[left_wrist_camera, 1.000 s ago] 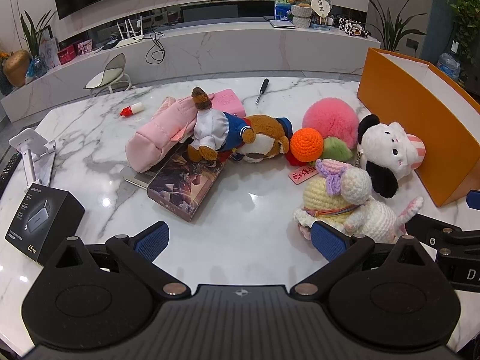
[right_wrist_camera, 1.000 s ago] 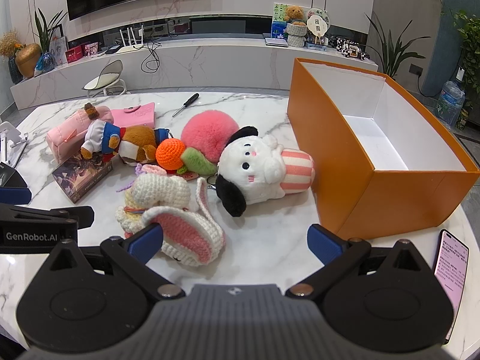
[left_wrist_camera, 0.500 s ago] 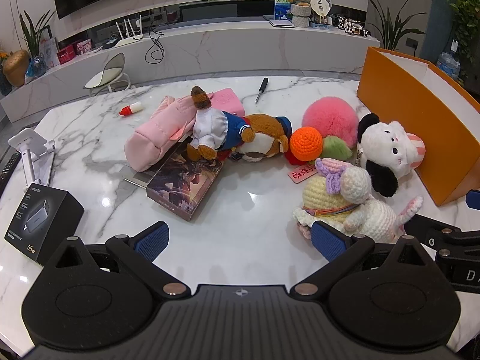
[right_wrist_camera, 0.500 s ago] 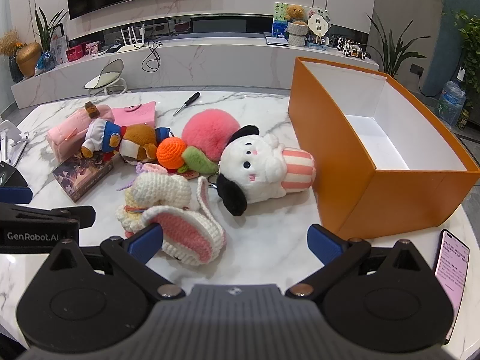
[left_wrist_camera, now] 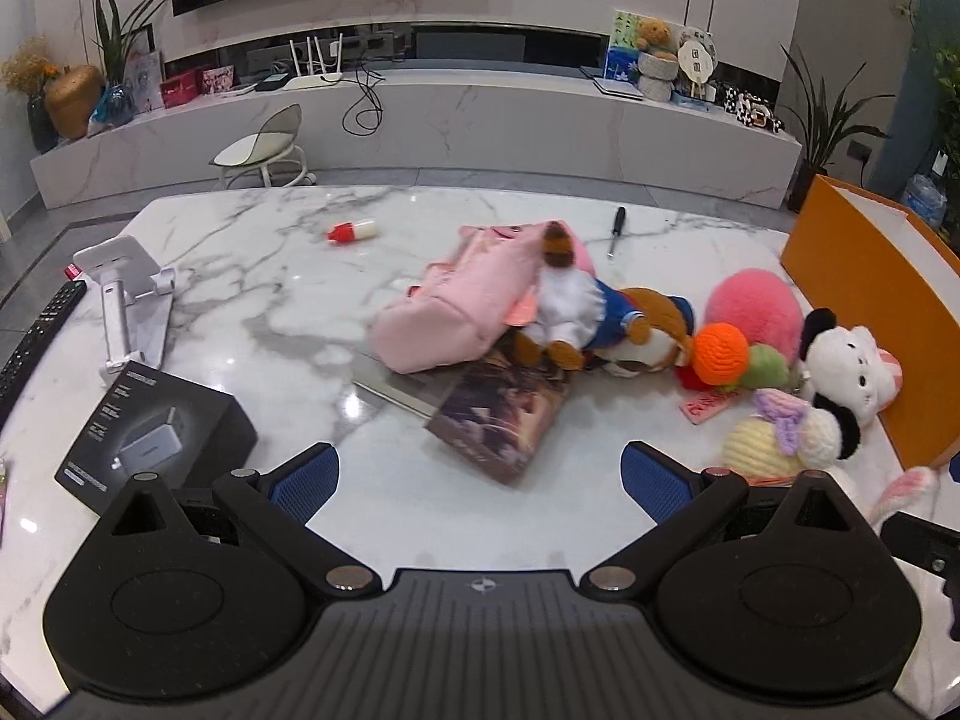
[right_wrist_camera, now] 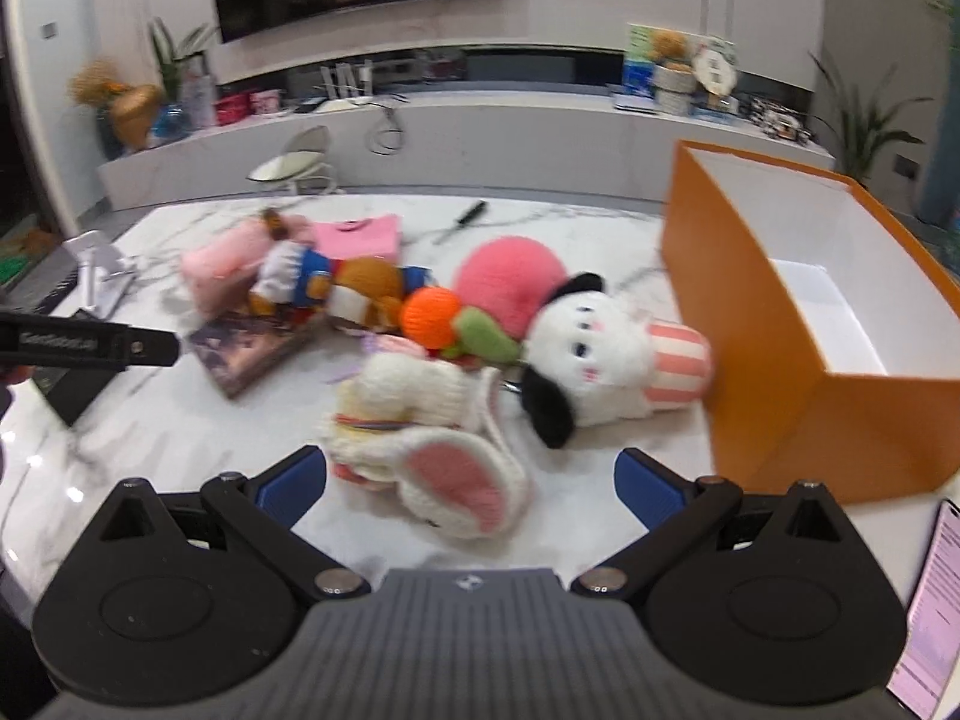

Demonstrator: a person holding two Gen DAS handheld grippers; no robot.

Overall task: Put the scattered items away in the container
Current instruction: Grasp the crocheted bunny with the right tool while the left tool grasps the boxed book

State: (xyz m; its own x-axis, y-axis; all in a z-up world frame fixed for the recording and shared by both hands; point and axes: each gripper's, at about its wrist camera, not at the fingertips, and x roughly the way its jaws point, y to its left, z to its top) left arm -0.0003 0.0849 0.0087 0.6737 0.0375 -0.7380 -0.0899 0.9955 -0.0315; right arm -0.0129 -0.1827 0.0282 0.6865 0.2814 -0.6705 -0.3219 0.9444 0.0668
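Plush toys lie heaped on the marble table point(left_wrist_camera: 270, 276): a pink pouch point(left_wrist_camera: 456, 312), a sailor-suited duck toy point(left_wrist_camera: 570, 306), a brown bear point(left_wrist_camera: 654, 330), an orange-and-green knit toy point(left_wrist_camera: 726, 357), a pink pompom point(left_wrist_camera: 753, 303), a white dog plush point(right_wrist_camera: 588, 348) and a knitted bunny point(right_wrist_camera: 432, 420). A picture book point(left_wrist_camera: 501, 411) rests under the pouch. The orange box point(right_wrist_camera: 798, 324) stands open and empty on the right. My left gripper point(left_wrist_camera: 477, 474) is open in front of the book. My right gripper point(right_wrist_camera: 471, 483) is open just short of the bunny.
A black carton point(left_wrist_camera: 150, 432), a white phone stand point(left_wrist_camera: 126, 306) and a remote point(left_wrist_camera: 36, 339) sit at the left edge. A small red-capped bottle point(left_wrist_camera: 351, 232) and a screwdriver point(left_wrist_camera: 616, 229) lie farther back. A phone point(right_wrist_camera: 930, 612) lies at the right front corner.
The left gripper has swung left, so the toys sit further right in its view. The right gripper has moved forward towards the bunny, and its picture is blurred. Both stay open.
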